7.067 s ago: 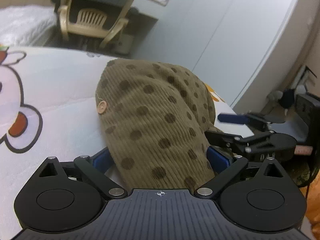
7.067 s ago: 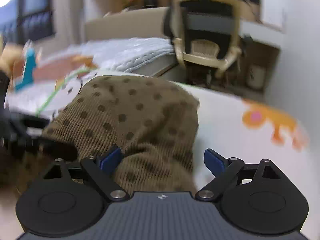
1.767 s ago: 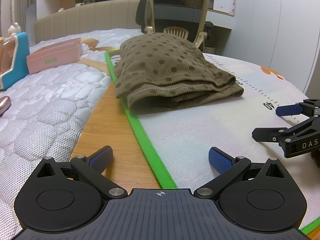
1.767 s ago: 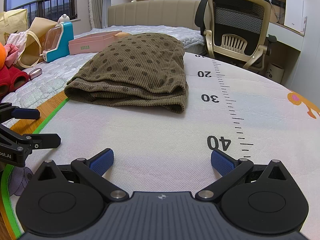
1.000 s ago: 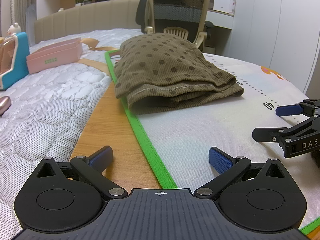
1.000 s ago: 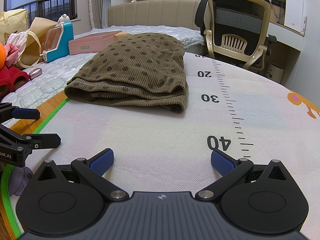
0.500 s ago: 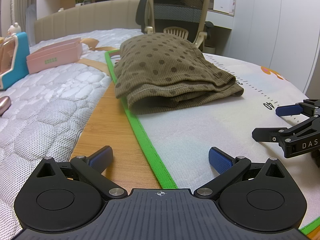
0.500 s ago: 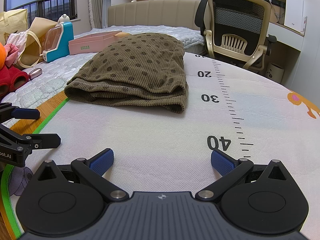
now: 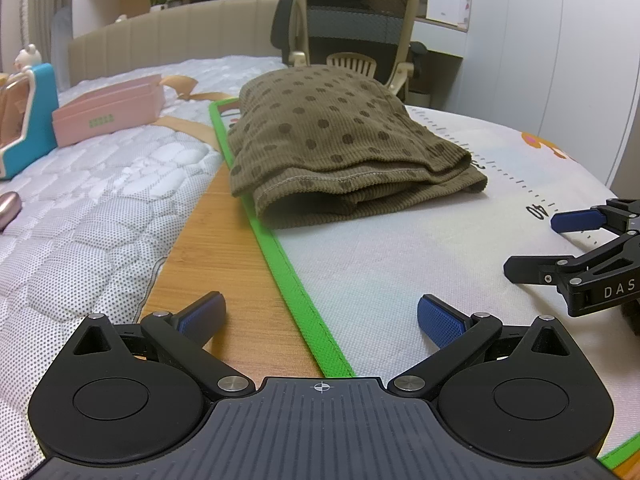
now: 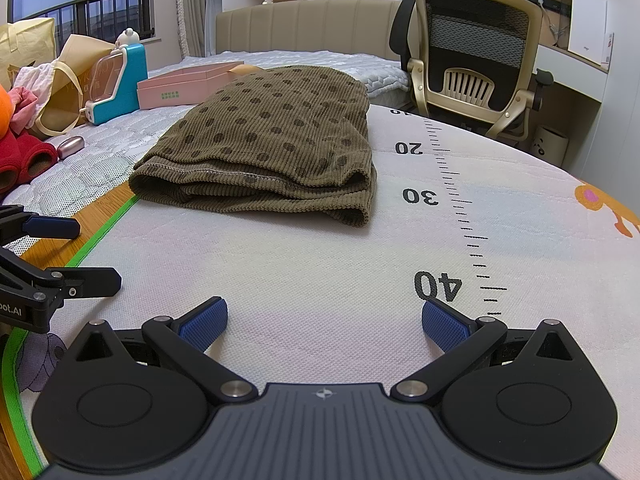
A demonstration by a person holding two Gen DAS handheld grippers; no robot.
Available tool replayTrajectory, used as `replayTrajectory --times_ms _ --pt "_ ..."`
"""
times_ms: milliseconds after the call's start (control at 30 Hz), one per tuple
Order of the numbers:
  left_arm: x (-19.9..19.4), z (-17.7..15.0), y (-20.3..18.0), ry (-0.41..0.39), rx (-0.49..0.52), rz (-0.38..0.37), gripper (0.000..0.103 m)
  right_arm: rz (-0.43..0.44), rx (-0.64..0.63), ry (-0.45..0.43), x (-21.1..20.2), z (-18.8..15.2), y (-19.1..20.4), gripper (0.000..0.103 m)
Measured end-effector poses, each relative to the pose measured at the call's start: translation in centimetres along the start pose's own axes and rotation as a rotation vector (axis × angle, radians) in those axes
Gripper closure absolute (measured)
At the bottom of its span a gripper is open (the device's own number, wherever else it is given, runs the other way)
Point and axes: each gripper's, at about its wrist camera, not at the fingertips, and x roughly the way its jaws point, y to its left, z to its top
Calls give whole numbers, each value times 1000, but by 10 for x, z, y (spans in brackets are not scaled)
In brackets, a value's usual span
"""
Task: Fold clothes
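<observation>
On mat [image 10: 320, 264]: folded garment [image 10: 264, 152] lying released, unmoved over last second. Left gripper [image 9: 320, 312] and right gripper [image 10: 324, 320] wide open, empty, drawn back. Fold likely complete.

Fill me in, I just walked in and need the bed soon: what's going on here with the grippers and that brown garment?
A person is folding clothes with two handheld grippers. The brown dotted garment lies folded in a neat stack on the white mat, partly over its green border. The left gripper and the right gripper are both open, hold nothing, and sit short of the garment. This piece looks done.
</observation>
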Motion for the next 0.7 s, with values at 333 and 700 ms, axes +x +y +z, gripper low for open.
replayTrajectory --times_ms 333,700 --pt "1 0 0 -2 -1 2 0 0 1 0 0 0 0 0" --pt "2 0 0 0 -4 3 0 -1 1 0 0 0 1 0"
